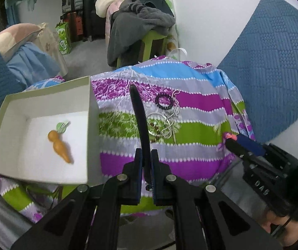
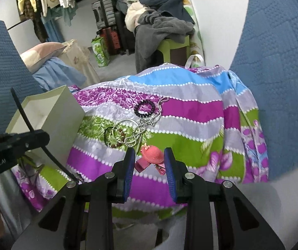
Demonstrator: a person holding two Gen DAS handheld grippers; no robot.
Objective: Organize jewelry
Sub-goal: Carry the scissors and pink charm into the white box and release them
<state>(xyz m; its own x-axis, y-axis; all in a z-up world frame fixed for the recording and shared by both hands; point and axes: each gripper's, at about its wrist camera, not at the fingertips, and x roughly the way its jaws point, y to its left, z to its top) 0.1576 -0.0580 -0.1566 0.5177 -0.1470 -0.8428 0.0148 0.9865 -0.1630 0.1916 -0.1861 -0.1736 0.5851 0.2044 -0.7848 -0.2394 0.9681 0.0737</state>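
The left gripper [image 1: 146, 162] is clamped narrowly on a black headband [image 1: 139, 112], whose thin curved band rises from between the pads and arcs over the striped cloth [image 1: 190, 160]; in the right wrist view the same headband [image 2: 21, 112] crosses in front of the white box [image 2: 59, 112] while the left gripper [image 2: 42, 137] holds it from the left edge. The box [image 1: 92, 108] sits on the cloth just left of the gripper, open at the top, with an orange carrot-shaped clip [image 1: 60, 145] lying on its white floor. The right gripper [image 2: 150, 166] hangs low over the cloth with its blue pads spread wide on either side of a pink hair clip [image 2: 152, 156], and whether the pads touch the clip cannot be told; from the left wrist view the right gripper [image 1: 232, 139] shows at the cloth's right edge with a bit of pink at its tip. Beyond it lies the jewelry pile: a black spiral hair tie [image 2: 144, 108], a silver ball chain [image 2: 149, 123], silver bangles [image 2: 126, 132] and a dark beaded bracelet [image 2: 115, 139], overlapping on the purple and green stripes. Behind the cloth a green stool [image 2: 171, 48] carries a heap of grey clothes [image 2: 161, 29].
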